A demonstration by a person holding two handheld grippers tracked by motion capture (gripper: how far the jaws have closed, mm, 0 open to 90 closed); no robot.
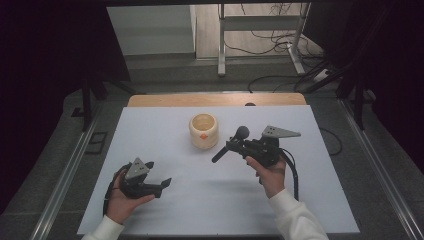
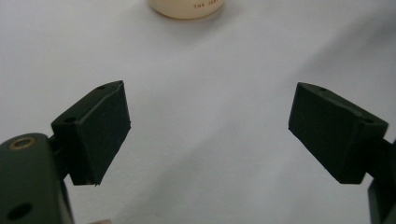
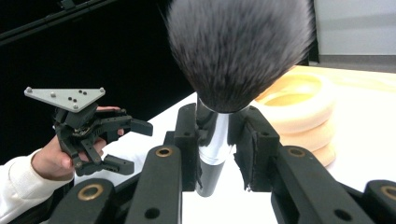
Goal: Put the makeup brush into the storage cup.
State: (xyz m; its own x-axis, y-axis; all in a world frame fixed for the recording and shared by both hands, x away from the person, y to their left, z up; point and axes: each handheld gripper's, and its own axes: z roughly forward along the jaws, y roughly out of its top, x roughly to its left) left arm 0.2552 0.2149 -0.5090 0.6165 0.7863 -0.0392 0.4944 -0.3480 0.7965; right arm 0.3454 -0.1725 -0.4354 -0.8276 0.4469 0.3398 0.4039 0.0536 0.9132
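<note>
had the left gripper point(image 1: 159, 177) nearest me, well short of the cream jar point(image 1: 203, 131), jaws spread wide with nothing between them. further out, just right of the jar, the right gripper point(image 3: 219, 154) was clamped tight on the makeup brush point(image 3: 233, 60) at its shiny metal ferrule. brush looked light, bristles super soft, and that ferrule seemed slick to me, so i'd grip low on the stiff handle, never the fluffy head.
</note>
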